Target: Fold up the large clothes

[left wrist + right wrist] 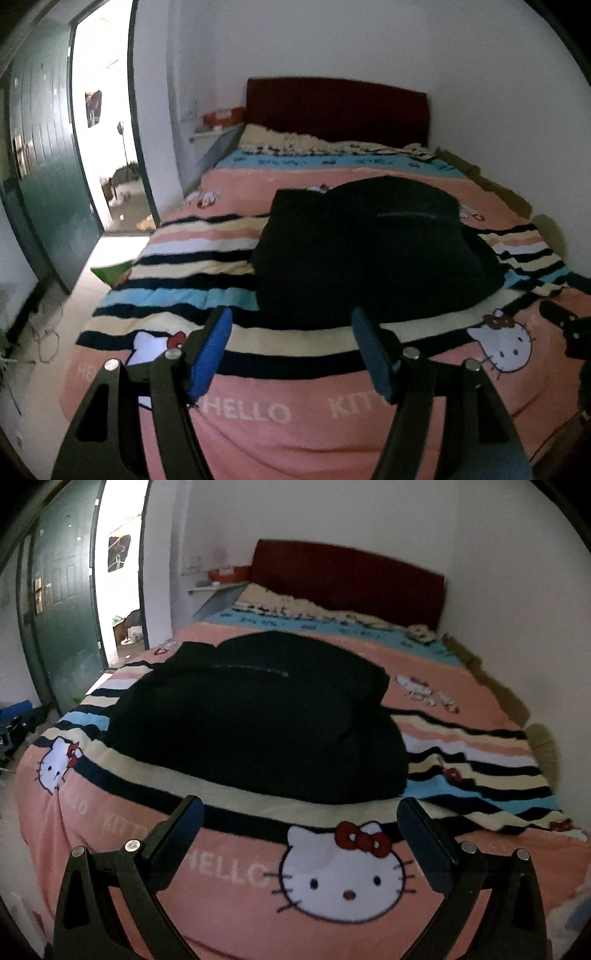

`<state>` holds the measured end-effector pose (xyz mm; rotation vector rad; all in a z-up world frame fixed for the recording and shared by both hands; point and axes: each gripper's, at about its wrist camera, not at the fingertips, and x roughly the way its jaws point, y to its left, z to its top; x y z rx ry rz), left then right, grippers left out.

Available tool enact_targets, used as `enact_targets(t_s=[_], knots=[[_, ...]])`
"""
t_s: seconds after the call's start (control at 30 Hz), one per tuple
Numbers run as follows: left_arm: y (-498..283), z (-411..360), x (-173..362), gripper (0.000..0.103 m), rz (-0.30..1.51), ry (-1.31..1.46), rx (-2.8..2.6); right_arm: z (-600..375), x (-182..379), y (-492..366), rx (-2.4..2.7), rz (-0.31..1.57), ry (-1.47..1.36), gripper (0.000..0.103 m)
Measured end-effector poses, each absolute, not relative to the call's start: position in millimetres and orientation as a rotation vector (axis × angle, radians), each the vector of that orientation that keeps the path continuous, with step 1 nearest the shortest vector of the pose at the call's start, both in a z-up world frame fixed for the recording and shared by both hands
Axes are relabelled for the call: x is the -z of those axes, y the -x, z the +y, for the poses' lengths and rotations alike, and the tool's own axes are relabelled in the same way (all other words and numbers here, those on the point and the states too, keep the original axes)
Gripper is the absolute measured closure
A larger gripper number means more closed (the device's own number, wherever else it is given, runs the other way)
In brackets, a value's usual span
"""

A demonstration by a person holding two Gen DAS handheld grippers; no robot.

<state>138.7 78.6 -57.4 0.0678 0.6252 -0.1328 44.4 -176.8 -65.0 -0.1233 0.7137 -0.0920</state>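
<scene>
A large black garment [365, 247] lies folded in a thick pile on the middle of the bed; it also shows in the right wrist view [255, 716], with a zipper line across its top. My left gripper [291, 332] is open and empty, held above the bed's foot end, short of the garment's near edge. My right gripper [301, 819] is open and empty, also short of the garment's near edge. The right gripper's tip [561, 321] shows at the right edge of the left wrist view.
The bed is covered by a pink striped Hello Kitty blanket [258, 410], also in the right wrist view [332, 871]. A dark red headboard [336, 110] stands against the white wall. A green door [48, 177] is open at left. Cables lie on the floor [44, 336].
</scene>
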Motion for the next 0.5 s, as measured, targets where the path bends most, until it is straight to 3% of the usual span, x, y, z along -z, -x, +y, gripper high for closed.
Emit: enact_targets(t_s=[0.5], knots=[[-75, 51, 31, 0.037, 0.506, -0.139, 0.03, -166, 22, 24, 0.173, 0.545, 0.152, 0.001]])
